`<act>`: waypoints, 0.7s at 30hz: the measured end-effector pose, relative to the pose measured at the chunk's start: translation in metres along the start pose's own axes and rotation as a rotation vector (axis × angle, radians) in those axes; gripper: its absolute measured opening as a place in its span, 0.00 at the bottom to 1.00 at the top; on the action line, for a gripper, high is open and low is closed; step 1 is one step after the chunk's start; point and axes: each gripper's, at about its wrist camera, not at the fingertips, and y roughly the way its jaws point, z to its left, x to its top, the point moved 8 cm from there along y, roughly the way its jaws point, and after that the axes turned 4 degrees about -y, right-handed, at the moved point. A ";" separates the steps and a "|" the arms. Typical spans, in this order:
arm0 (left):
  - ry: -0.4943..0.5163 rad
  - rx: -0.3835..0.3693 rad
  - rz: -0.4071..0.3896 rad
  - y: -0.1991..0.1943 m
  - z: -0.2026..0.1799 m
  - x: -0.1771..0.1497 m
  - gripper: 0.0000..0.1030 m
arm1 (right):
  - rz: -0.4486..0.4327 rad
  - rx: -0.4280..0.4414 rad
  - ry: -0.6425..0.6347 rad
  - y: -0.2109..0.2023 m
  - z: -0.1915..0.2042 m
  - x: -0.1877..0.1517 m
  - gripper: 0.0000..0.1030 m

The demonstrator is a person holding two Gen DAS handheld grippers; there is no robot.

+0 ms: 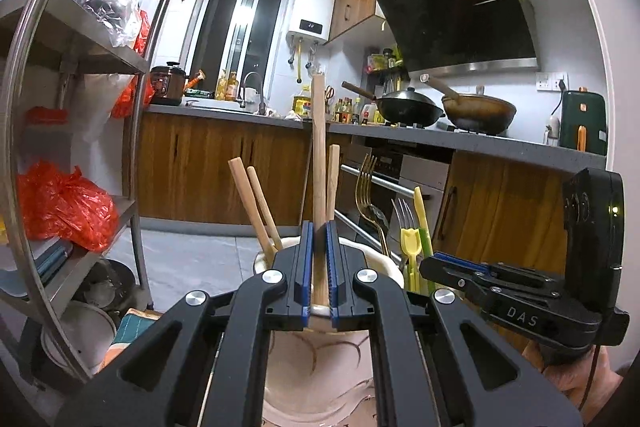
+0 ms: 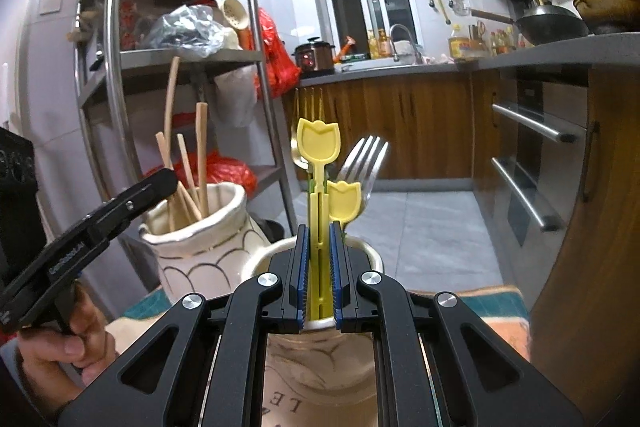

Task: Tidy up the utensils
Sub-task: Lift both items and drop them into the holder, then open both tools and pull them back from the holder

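Note:
My left gripper is shut on a long wooden chopstick that stands upright over a cream ceramic holder, which also holds several other wooden chopsticks. My right gripper is shut on a yellow tulip-topped plastic utensil standing in a second cream holder. A second yellow tulip utensil, a steel fork and a gold fork sit in that holder. The chopstick holder and the left gripper show at the left of the right wrist view.
A steel shelf rack with red bags stands to the left. The counter with woks, sink and bottles runs behind. Oven handles are at right. The holders stand on a patterned cloth.

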 end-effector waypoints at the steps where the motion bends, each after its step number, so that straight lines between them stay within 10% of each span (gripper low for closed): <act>1: 0.002 0.005 0.008 0.000 0.000 -0.001 0.06 | 0.000 -0.001 0.001 -0.001 -0.001 -0.001 0.11; 21: 0.035 0.010 -0.054 -0.041 -0.002 0.013 0.59 | -0.062 0.010 0.037 -0.036 -0.005 0.008 0.32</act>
